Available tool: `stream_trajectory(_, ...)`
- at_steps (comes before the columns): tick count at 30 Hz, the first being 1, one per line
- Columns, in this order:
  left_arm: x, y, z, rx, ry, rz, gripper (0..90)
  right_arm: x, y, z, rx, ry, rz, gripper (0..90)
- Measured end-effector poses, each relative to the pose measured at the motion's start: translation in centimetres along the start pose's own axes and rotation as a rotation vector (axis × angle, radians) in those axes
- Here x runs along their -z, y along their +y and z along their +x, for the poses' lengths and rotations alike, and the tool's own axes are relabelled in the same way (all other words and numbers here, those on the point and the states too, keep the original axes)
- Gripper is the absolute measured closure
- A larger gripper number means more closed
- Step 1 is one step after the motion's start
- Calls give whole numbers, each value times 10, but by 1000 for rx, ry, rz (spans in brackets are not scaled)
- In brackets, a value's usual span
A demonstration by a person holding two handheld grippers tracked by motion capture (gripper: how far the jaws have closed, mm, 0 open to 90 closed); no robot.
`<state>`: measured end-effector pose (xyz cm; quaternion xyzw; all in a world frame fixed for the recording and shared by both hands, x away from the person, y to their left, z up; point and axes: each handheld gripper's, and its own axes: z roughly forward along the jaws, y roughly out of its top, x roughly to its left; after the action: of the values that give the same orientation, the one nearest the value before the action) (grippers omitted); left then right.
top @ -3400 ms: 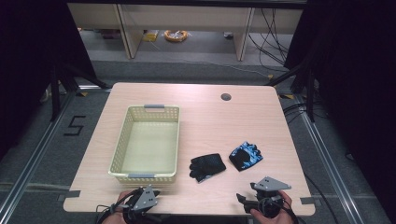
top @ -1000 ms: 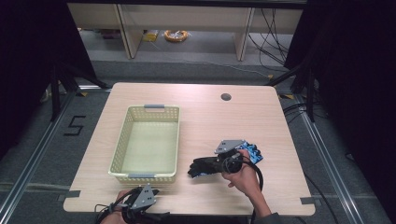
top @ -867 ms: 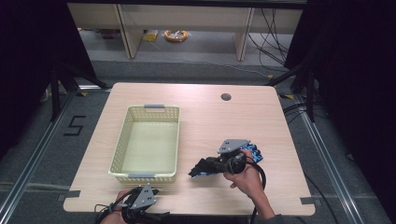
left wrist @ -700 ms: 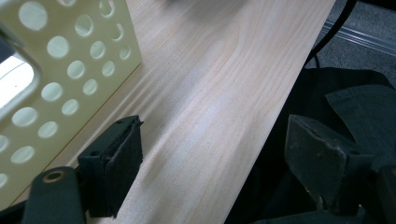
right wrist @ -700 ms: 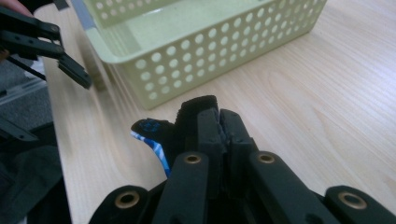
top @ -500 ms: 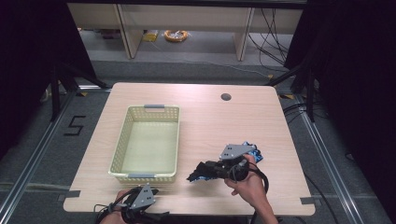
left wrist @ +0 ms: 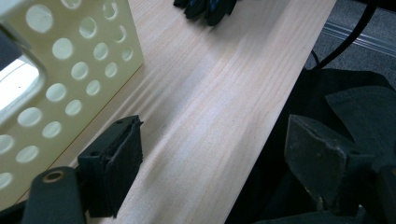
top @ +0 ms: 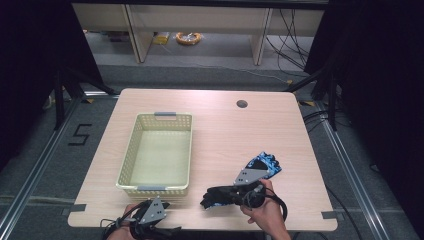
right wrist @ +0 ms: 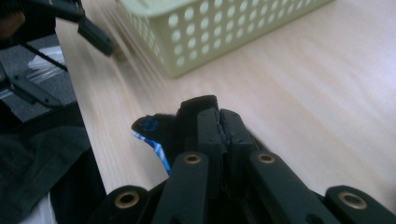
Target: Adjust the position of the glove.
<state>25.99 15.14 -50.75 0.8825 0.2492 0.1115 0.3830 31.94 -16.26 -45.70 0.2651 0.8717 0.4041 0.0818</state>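
A black glove [top: 214, 196] hangs from my right gripper [top: 232, 192], low over the table near its front edge. In the right gripper view the jaws [right wrist: 218, 116] are shut on the glove's dark fabric [right wrist: 156, 128], which shows a blue patch. A second glove, blue and black [top: 266, 163], lies on the table just behind the right hand. My left gripper [top: 162, 206] rests at the front edge beside the cream basket [top: 131, 159]. Its jaws [left wrist: 215, 154] stand open over bare wood. The black glove [left wrist: 205, 5] shows far ahead of them.
The perforated basket [right wrist: 224, 28] [left wrist: 60, 70] stands left of centre with nothing in it. A round cable hole [top: 242, 104] sits at the table's far right. The table's front edge [left wrist: 280, 93] runs close under both hands.
My right gripper has drawn back toward the table's front edge with the black glove held in it. The left gripper has stayed where it was.
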Motion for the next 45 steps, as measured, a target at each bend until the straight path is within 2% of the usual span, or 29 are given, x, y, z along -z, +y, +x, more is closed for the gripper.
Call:
stream_trajectory(1, 0, 0, 0, 1, 2, -3, 187, -4, -6, 1, -13, 7, 26, 885)
stream_trajectory(3, 0, 0, 0, 3, 5, -4, 188, -6, -8, 2, -15, 9, 36, 885)
stream_trajectory(4, 0, 0, 0, 4, 3, -4, 188, -8, -11, 3, -29, 15, 56, 885)
stream_trajectory(5, 0, 0, 0, 4, 0, -2, 188, -13, -16, 5, -47, 7, 51, 884)
stream_trajectory(6, 0, 0, 0, 4, 0, -2, 188, -13, -16, 5, -47, 7, 51, 884)
stream_trajectory(9, 0, 0, 0, 0, 2, -2, 187, -15, -23, 7, -36, 0, 104, 880)
stream_trajectory(14, -1, 0, -1, 3, 4, -4, 187, -18, -26, 5, -22, 1, 106, 870)
stream_trajectory(15, -1, 0, 0, 3, 5, -1, 187, -20, -27, 6, -43, 3, 98, 860)
stream_trajectory(17, -1, 0, 0, 3, 6, -1, 188, -19, -27, 6, -54, 2, 110, 853)
stream_trajectory(20, -1, 0, -1, 3, 4, -2, 187, -19, -28, 5, -68, 0, 103, 795)
stream_trajectory(21, -1, 0, -1, 3, 4, -2, 187, -14, -26, 2, -75, 6, 93, 739)
stream_trajectory(22, -1, 0, -1, 3, 4, -2, 187, -14, -26, 2, -75, 6, 93, 739)
stream_trajectory(23, -1, 0, 0, 0, 3, -2, 188, -4, -23, -3, -84, -21, 54, 673)
stream_trajectory(24, -1, 0, 0, 1, 3, -2, 188, -4, -23, -3, -84, -21, 54, 673)
stream_trajectory(25, 0, 0, 0, 2, 3, -1, 188, 12, -21, -11, -117, -74, 7, 665)
stream_trajectory(27, -1, 0, 0, 4, 3, -1, 187, 18, -21, -15, -131, -92, 1, 665)
stream_trajectory(29, -1, 0, -1, -1, 1, 0, 188, 39, -27, -31, -194, -236, -3, 650)
stream_trajectory(30, -2, 0, -1, 4, -10, 0, 188, 39, -27, -31, -194, -236, -3, 650)
stream_trajectory(31, -2, 0, -1, 4, -12, 6, 188, 43, -30, -37, -204, -268, -9, 649)
stream_trajectory(32, -2, 0, -1, 6, -12, 5, 188, 46, -33, -41, -248, -286, -15, 650)
stream_trajectory(33, -2, 0, -1, 5, -12, 6, 188, 50, -41, -53, -276, -325, -7, 648)
stream_trajectory(34, -2, 0, -1, 5, -11, 4, 188, 50, -41, -53, -276, -325, -7, 648)
stream_trajectory(35, -2, 0, 0, 5, -12, 6, 188, 51, -46, -61, -300, -360, -26, 644)
stream_trajectory(36, -2, 0, 0, 5, -12, 6, 188, 51, -46, -61, -300, -360, -26, 644)
stream_trajectory(37, -2, 0, 0, 5, -12, 6, 188, 54, -49, -69, -345, -386, -20, 641)
stream_trajectory(40, -2, 0, -1, -2, -4, 2, 188, 56, -52, -77, -377, -415, -18, 640)
stream_trajectory(41, -2, 0, -1, -2, -4, 4, 188, 57, -54, -85, -422, -435, -32, 640)
stream_trajectory(44, -2, 0, -1, 0, 1, 5, 188, 57, -56, -93, -448, -451, -36, 640)
stream_trajectory(45, -2, 0, 0, -6, 4, 12, 188, 57, -57, -95, -500, -462, -25, 639)
